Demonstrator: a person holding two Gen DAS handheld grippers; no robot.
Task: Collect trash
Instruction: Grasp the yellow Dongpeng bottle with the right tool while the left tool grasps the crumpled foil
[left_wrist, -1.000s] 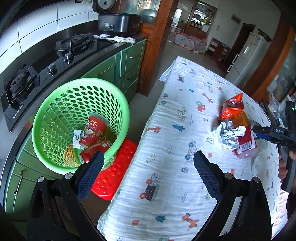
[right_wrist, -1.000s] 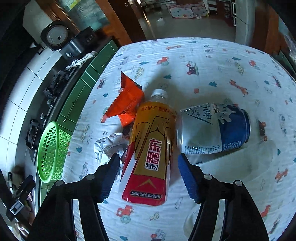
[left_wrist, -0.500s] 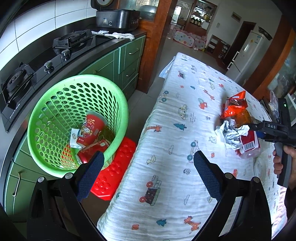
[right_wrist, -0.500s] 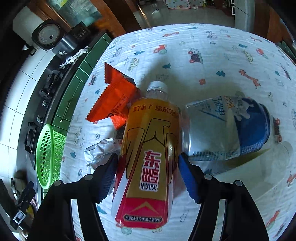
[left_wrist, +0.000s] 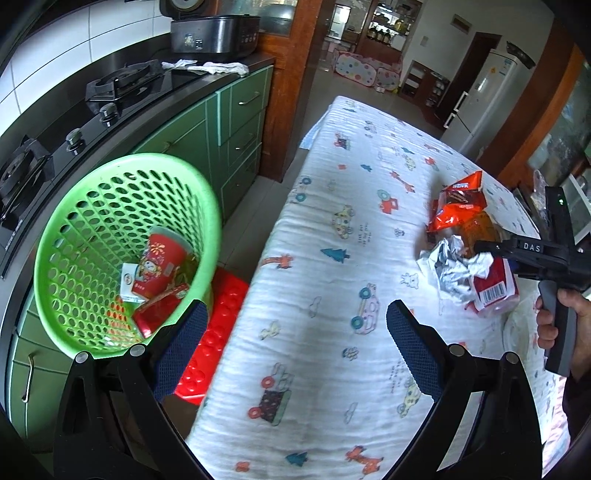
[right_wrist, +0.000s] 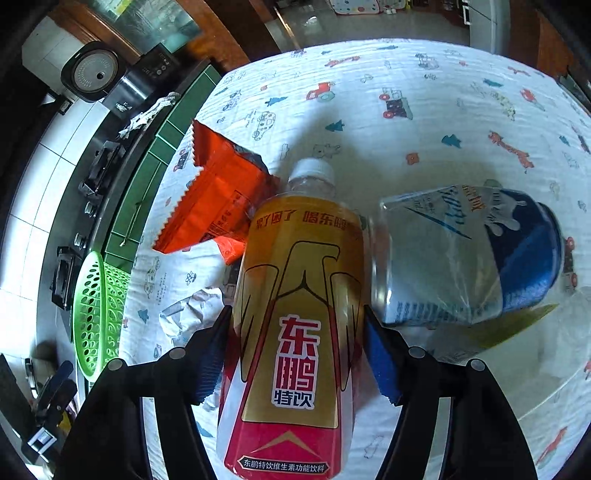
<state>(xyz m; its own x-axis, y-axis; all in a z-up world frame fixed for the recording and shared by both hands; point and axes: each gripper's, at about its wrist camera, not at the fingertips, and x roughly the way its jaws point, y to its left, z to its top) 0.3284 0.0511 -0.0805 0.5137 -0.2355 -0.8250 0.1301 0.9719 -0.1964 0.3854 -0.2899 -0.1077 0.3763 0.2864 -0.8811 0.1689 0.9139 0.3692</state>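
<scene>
While checking the right wrist view, treat right tongs (right_wrist: 295, 325) as spread, with drink bottle (right_wrist: 299, 258) lying between the pads. Read both pads as just beside the flanks of the label. Cannot tell whether either pad presses yet, so count no grip.

Note the long axis of drink bottle: pointing straight out from the tongs, base nearest the camera, white cap farthest, flat on the tabletop (right_wrist: 406, 81). Take the pad line as square across that axis, at about mid-body. Judge this a fit setting for a side pinch, with closing as the step in hand and no re-aiming needed. Expect a smooth round body, and close evenly to keep it from slipping forward.

Moving outward, find foil (right_wrist: 188, 314) just beside the left flank, close to the left pad. Guard against pinching it in with the bottle. Find orange wrapper (right_wrist: 218, 199) beyond it, by the bottle's shoulder. Find clear bottle (right_wrist: 461, 266) just beside the right flank, lying crosswise. Allow for a nudge there.

Treat left tongs (left_wrist: 295, 310) as spread with nothing between them, above the tabletop's near part, well apart from the heap. Assign drink bottle to the right hand (left_wrist: 565, 317) as clearly the nearer.

Locate basket (left_wrist: 147, 160) off the tabletop's left edge, beside the cabinets, already holding red cups.
</scene>
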